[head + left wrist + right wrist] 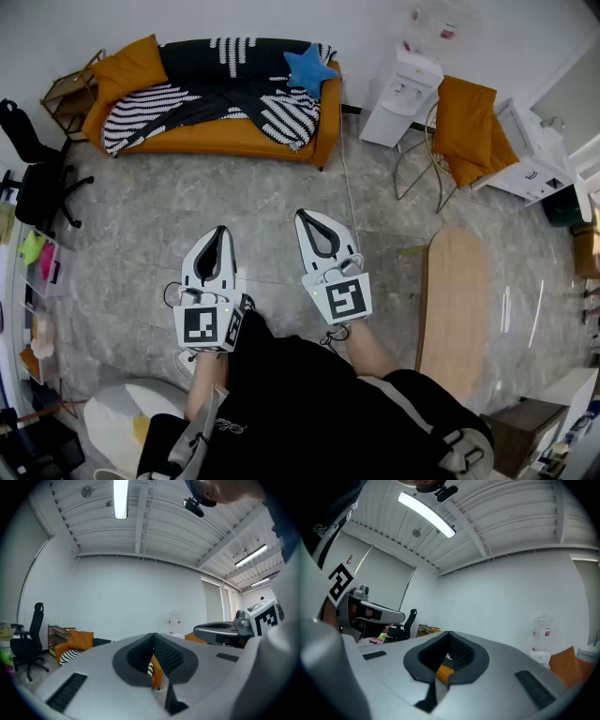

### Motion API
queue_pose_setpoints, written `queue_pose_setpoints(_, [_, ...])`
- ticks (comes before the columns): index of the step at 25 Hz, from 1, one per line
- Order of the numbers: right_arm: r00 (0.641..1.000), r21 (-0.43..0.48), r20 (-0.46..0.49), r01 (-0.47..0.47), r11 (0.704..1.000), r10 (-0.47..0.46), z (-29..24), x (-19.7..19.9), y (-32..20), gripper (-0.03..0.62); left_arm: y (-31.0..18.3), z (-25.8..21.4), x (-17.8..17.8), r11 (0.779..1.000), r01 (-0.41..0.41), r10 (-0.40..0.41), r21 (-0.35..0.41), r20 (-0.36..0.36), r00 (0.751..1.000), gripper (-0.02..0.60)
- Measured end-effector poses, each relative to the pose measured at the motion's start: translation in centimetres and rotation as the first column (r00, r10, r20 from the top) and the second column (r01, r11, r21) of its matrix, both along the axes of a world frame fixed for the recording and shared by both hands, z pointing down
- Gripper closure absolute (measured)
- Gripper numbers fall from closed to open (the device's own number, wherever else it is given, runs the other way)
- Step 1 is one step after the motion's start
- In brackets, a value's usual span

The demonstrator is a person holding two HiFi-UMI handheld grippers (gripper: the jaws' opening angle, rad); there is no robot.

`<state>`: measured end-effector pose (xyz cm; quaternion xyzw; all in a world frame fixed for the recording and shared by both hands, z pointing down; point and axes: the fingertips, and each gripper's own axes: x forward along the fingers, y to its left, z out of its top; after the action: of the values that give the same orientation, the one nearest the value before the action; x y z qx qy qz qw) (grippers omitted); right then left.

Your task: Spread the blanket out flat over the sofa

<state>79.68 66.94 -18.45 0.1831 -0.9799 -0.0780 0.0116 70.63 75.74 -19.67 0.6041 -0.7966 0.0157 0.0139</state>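
An orange sofa (225,139) stands against the far wall. A black-and-white striped blanket (202,105) lies over its seat and backrest, bunched in places and hanging over the front at the left. My left gripper (221,231) and right gripper (305,216) are held side by side over the floor, well short of the sofa, both shut and empty. In the left gripper view the left gripper (153,634) points level at the sofa (75,645). Through the jaw gap in the right gripper view, the right gripper (450,633) frames a bit of orange sofa (444,672).
An orange cushion (131,64) and a blue star pillow (307,67) rest on the sofa. A black office chair (37,178) stands left, a water dispenser (401,94) and an orange-draped chair (469,131) right. A wooden board (455,309) lies on the grey floor (187,216).
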Motion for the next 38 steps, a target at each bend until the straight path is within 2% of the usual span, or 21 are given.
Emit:
queue_pose_setpoints(6, [1.000, -0.013, 0.027, -0.012, 1.000, 0.012, -0.9, -3.3, -2.5, 0.586, -2.8, -0.4, -3.1, 0.999, -0.029, 0.029, 0.020, -0.018, 0.999, 0.560])
queue_pose_setpoints(12, [0.998, -0.041, 0.038, 0.051, 0.998, -0.050, -0.2, -6.3, -1.5, 0.585, -3.1, 0.4, -4.9, 0.995, -0.095, 0.096, 0.029, -0.055, 0.994, 0.546])
queue_pose_setpoints(13, [0.998, -0.050, 0.030, 0.060, 0.997, -0.058, 0.2, -6.8, -1.3, 0.555, -3.0, 0.9, -5.2, 0.994, -0.104, 0.105, 0.020, -0.068, 0.992, 0.517])
queue_pose_setpoints(16, [0.998, -0.089, 0.001, 0.069, 0.994, -0.069, 1.7, -8.4, -1.0, 0.434, -2.6, 2.4, -7.0, 0.994, -0.108, 0.108, 0.003, -0.111, 0.988, 0.375])
queue_pose_setpoints(20, [0.997, -0.085, -0.059, 0.050, 0.995, -0.055, 2.4, -10.8, -1.2, 0.365, -1.9, 3.1, -10.5, 0.996, -0.084, 0.084, 0.008, -0.143, 0.986, 0.310])
queue_pose_setpoints(25, [0.996, -0.073, -0.075, 0.042, 0.996, -0.047, 2.8, -14.9, -1.6, 0.305, -1.5, 3.5, -15.3, 0.998, -0.067, 0.067, 0.002, -0.153, 0.986, 0.291])
queue_pose_setpoints(31, [0.994, -0.076, -0.103, 0.015, 0.997, -0.023, 3.0, -19.6, -2.2, 0.272, -0.8, 3.7, -21.1, 0.999, -0.046, 0.045, -0.007, -0.154, 0.987, 0.288])
queue_pose_setpoints(38, [0.995, -0.087, -0.097, -0.007, 0.996, -0.001, 3.5, -22.4, -3.7, 0.258, -1.3, 4.4, -25.0, 0.999, -0.041, 0.037, -0.024, -0.165, 0.986, 0.288])
